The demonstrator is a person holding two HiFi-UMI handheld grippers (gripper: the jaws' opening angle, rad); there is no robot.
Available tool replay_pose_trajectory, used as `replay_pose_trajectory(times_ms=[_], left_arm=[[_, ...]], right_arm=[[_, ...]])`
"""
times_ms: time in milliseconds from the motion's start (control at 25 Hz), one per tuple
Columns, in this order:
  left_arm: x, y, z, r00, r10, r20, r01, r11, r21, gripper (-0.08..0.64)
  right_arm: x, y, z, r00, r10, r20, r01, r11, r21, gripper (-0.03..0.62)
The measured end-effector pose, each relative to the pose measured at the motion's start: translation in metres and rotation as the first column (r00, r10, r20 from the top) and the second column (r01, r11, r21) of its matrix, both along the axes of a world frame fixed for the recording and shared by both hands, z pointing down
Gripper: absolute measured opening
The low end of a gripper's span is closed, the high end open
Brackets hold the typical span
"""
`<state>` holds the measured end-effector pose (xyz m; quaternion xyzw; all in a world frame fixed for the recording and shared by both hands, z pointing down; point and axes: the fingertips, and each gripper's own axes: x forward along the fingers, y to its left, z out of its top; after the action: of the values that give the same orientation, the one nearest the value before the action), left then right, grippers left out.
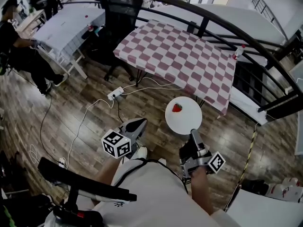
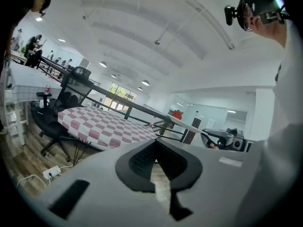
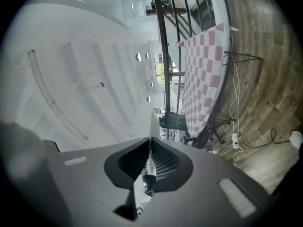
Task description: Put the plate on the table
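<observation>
White and round, the plate point(image 1: 185, 119) hangs level in the air, pinched at its near rim by my right tongs point(image 1: 194, 135), whose jaws press onto the thin edge. A small red object point(image 1: 177, 108) sits on the plate's far half; I cannot tell what it is. The plate is over the wooden floor point(image 1: 85, 122), close to the near edge of the checked surface point(image 1: 180, 56) but not on it. My left tongs point(image 1: 138, 125) hover to the plate's left, apart from it, with the jaws pressed together and nothing between them. A small bottle point(image 1: 238, 52) stands by the right corner of the pink-and-white cloth. On the floor in front of the surface's left end lies a white power strip point(image 1: 116, 94) with its cables trailing away. A black office chair point(image 1: 120, 8) stands beyond the surface, and a black railing point(image 1: 227, 25) curves across behind it. At the far left a person point(image 1: 16, 46) in dark clothes sits beside a white desk point(image 1: 71, 25).
</observation>
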<state>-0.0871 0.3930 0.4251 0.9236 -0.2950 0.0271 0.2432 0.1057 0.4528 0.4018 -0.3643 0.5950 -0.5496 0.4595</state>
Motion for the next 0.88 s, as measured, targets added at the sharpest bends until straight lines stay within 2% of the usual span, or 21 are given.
replay_pose_trajectory(times_ms=[400,880], left_arm=[[-0.019,-0.035,0.003,1.0,0.023,0.003,-0.023,1.0,-0.002,0.005],[-0.072,-0.067,0.019,1.0,0.01,0.005,-0.01,1.0,-0.02,0.005]], right_arm=[[-0.018,-0.035,-0.003,1.0,0.025,0.002,-0.025,1.0,0.011,0.018],[-0.056,-0.072,-0.011,0.999,0.03,-0.024,-0.03,0.999,0.01,0.018]])
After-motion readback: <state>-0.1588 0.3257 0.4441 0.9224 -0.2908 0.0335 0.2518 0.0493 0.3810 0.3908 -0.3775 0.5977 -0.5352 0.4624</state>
